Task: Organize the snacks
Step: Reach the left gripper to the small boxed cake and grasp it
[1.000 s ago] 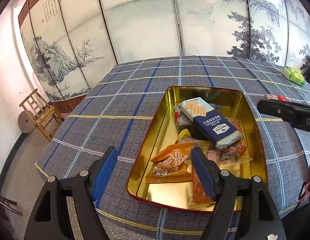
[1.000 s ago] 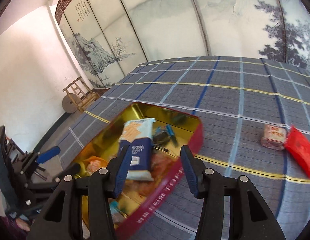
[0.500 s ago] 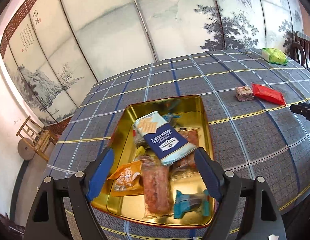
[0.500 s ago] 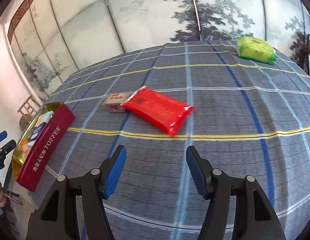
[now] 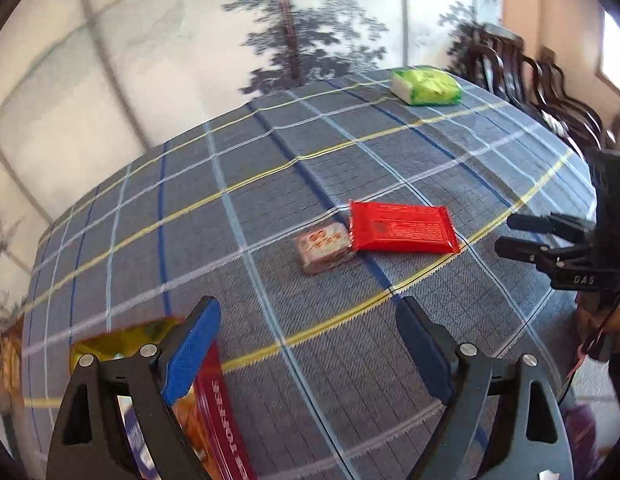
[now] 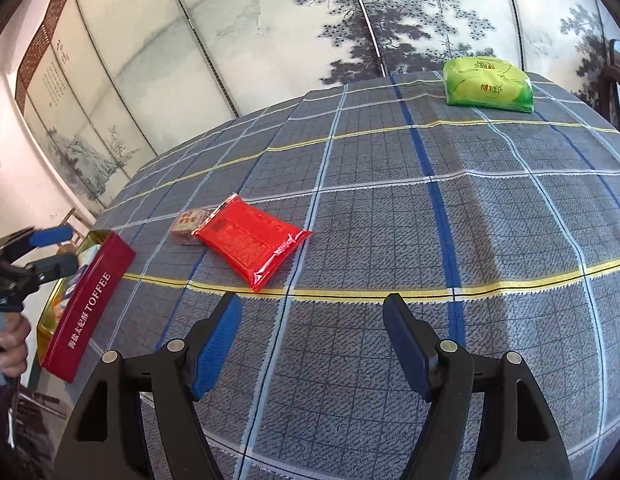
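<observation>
Both tools spread wide, nothing held: left gripper, right gripper.

Red packet flat on tablecloth, touching small wrapped snack. Toffee tin at table edge, left.

Risks, est.:
- Flat slippery film: fingers may skid off.
- Grip may nudge adjacent snack.
- Tin near edge: bump could tip it.

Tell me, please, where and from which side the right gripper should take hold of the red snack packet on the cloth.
The red packet lies flat, one end against the small brown snack. Probably best for the open right gripper to come from above and pinch across the packet's narrow width near its free, nearer end, clear of that neighbour.
</observation>
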`<state>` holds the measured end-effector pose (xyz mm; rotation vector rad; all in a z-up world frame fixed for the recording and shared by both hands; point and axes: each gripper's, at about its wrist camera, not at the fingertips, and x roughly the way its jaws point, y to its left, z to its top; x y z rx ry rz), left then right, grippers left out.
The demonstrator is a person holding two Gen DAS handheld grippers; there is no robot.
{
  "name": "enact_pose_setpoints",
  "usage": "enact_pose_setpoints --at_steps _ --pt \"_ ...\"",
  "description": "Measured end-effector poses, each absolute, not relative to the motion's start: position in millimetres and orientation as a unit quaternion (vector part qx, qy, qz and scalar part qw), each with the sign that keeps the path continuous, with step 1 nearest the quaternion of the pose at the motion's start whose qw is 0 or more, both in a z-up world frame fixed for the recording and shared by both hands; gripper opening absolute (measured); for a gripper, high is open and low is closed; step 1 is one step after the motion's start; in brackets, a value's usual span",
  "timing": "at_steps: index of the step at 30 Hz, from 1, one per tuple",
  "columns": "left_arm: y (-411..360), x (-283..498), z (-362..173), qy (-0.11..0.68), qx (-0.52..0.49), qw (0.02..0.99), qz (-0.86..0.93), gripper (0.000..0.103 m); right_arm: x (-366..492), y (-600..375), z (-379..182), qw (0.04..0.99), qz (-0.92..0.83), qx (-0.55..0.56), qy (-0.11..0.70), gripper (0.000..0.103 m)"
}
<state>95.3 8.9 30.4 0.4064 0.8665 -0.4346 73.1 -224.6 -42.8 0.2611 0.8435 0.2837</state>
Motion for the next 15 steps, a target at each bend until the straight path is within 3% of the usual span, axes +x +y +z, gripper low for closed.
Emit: enact_pose_setpoints --at_steps 6,10,15 --pt "-30.1 136.4 -0.1 0.429 0.314 0.781 -0.329 0.086 69.4 -227.8 -43.0 0.894 0.153 0.148 0.395 0.075" --pt "-41.6 163.0 -15.2 0.432 0.365 0.745 -0.354 0.073 68.0 -230.4 -42.7 0.894 0.153 0.159 0.389 0.076" --pt "-40.1 185.4 -34.5 0.46 0.378 0.703 -0.389 0.069 70.1 -233.3 -43.8 0.892 0.151 0.168 0.392 0.077"
